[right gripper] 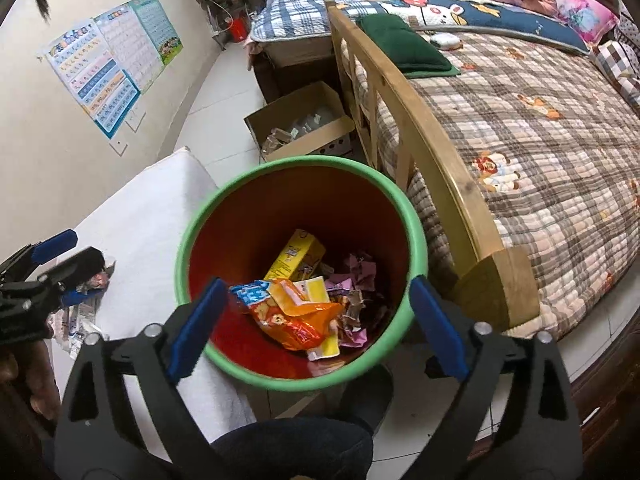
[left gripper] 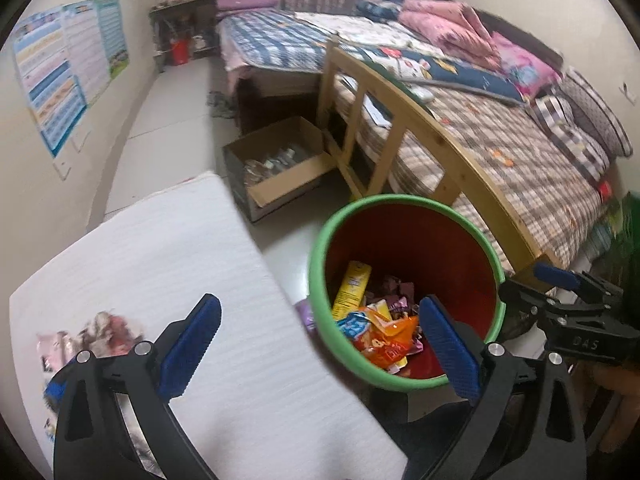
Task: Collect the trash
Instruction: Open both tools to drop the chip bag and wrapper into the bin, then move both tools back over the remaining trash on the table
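The left gripper (left gripper: 320,346) points steeply downward, its jaws spread wide with nothing between the blue pads (left gripper: 192,346). The right gripper (right gripper: 318,330) tilts down at much the same angle, jaws likewise wide apart and empty. The two sit side by side, each showing at the edge of the other's view. Part of a hand (right gripper: 24,384) shows behind the left gripper, and a dark-clothed leg (right gripper: 292,448) lies below the right one.

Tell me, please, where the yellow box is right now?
The yellow box lies inside the green-rimmed bin, leaning against the far wall, just behind the orange snack bag, centre of the right wrist view.
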`<state>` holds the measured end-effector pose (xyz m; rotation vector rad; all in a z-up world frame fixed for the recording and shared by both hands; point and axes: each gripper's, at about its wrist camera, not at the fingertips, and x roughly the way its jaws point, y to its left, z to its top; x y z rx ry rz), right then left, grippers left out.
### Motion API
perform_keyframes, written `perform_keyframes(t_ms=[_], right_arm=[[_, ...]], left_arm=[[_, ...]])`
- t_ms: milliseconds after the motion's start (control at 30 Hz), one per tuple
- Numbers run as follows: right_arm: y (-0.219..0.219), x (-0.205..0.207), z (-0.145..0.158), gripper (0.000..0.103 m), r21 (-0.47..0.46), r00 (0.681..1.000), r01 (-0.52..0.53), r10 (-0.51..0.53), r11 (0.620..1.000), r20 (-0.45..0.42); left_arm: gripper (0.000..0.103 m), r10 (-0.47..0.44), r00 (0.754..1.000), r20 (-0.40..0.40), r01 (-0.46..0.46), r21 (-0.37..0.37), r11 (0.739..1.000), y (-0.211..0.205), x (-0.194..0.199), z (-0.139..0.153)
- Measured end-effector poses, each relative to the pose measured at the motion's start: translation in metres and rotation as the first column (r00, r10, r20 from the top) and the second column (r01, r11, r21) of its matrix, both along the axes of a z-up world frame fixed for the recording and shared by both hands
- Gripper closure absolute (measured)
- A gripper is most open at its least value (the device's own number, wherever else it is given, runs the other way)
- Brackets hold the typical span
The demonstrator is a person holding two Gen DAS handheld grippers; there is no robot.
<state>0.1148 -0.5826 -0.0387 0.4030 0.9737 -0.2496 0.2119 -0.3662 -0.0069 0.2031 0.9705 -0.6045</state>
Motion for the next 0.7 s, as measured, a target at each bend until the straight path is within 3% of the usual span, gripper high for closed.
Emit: perform_keyframes(t_ms=[200, 467, 700], right_arm=[[0.044, -0.003, 0.018, 0.005, -0.023, 0.998, -0.066, 0.066, 0.998, 0.013], [0.131, -0.004, 0.045, 0.005, -0.03, 0.981, -0.189, 0.19, 0.982, 0.035], [0.193, -0.003, 0.05, 0.005, -0.03, 0.962, -0.271, 0.272, 0.962, 0.032]], left_arm=[[0.008, 0.082, 0.996, 0.018, -0.081, -0.032, 0.996, 0.054, -0.013, 0.018], [0.008, 0.169, 0.985, 0.046, -0.168, -0.013, 0.986, 0.146, -0.043, 0.036], [0.008, 0.313, 0.948, 0.052, -0.311, -0.048, 0.949, 0.246, -0.058, 0.043]])
